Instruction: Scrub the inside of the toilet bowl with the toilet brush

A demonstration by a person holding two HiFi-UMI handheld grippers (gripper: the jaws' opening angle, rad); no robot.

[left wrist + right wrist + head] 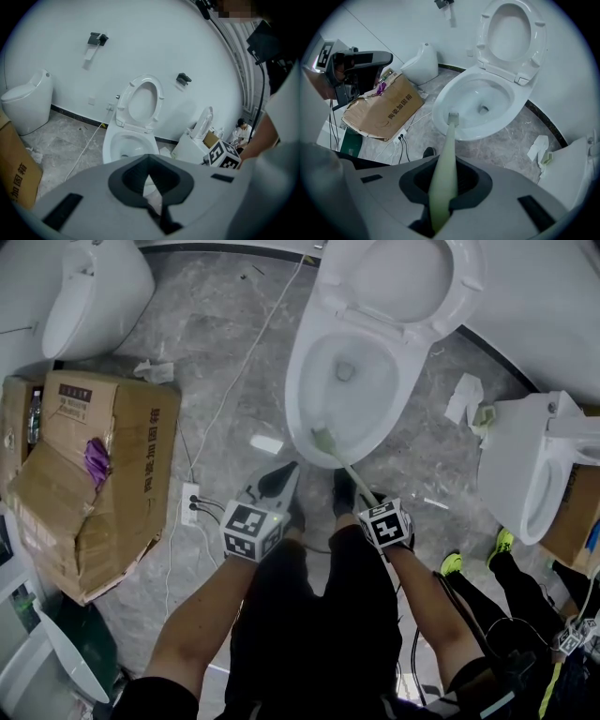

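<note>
The white toilet bowl (309,395) stands open with seat and lid raised. A pale green toilet brush (324,439) rests its small head on the bowl's near rim, over the inside edge. Its handle runs back to my right gripper (362,501), which is shut on it. In the right gripper view the handle (443,173) passes between the jaws (440,206) and the brush head (453,117) touches the bowl's (511,110) front rim. My left gripper (278,482) hangs left of the brush over the floor, shut on nothing. It (151,190) faces the toilet (110,143).
A crushed cardboard box (103,465) lies at the left with a power strip (190,502) and cables beside it. Other white toilets stand at the far left (94,292) and right (534,465). Tissue scraps (462,397) litter the floor. A second person's green shoes (453,563) are at right.
</note>
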